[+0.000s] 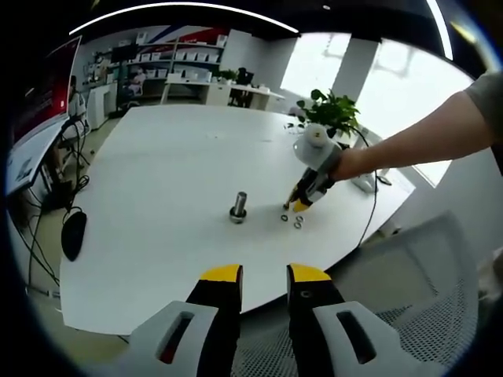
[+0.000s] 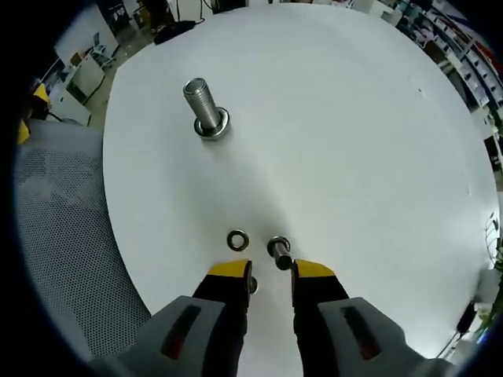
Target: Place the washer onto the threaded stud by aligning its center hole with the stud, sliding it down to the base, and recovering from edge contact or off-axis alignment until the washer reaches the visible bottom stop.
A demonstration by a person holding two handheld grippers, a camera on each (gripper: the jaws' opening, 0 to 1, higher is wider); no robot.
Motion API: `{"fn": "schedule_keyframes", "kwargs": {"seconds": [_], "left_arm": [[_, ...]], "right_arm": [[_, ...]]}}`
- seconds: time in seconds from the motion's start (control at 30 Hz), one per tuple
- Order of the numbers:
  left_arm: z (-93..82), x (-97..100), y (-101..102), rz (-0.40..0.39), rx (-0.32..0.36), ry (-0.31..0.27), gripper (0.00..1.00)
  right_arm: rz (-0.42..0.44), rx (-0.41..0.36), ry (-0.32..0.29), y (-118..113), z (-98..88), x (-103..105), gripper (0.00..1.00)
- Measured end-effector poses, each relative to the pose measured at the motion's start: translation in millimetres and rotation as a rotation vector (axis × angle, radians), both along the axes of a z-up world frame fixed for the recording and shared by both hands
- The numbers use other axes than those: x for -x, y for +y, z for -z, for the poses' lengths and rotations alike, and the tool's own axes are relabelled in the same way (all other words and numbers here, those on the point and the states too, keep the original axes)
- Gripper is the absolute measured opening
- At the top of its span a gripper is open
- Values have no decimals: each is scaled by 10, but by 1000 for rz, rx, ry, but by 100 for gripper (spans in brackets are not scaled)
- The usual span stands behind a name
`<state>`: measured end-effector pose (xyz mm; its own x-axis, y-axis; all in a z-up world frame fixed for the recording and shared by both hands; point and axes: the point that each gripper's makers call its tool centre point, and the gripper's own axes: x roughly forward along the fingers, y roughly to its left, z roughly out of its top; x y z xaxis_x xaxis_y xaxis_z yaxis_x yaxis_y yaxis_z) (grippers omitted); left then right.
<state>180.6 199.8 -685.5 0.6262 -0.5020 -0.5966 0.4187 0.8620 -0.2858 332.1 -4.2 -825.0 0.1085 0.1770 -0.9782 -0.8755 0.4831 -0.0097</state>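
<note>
a washer [image 2: 237, 239] lies flat on the white table [image 2: 354, 126], just ahead of the right gripper [image 2: 271, 271] and well apart from the threaded stud [image 2: 203, 106], which stands upright on its base. a second small metal part [image 2: 279, 251], possibly a nut, sits between the tips. the right gripper's jaws are parted and hold nothing. the left gripper [image 1: 263, 275] hangs off the table edge, jaws apart and empty, above a mesh chair [image 1: 440, 314].
</note>
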Motion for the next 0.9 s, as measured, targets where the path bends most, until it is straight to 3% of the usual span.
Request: {"fn": "schedule_keyframes", "kwargs": {"seconds": [0.53, 0.9], "left_arm": [[-1, -1, -3, 1, 0, -3, 19], [13, 5, -4, 1, -6, 2, 19]], "right_arm": [[47, -35, 52, 235, 102, 240, 23], [65, -28, 11, 272, 154, 175, 21]]}}
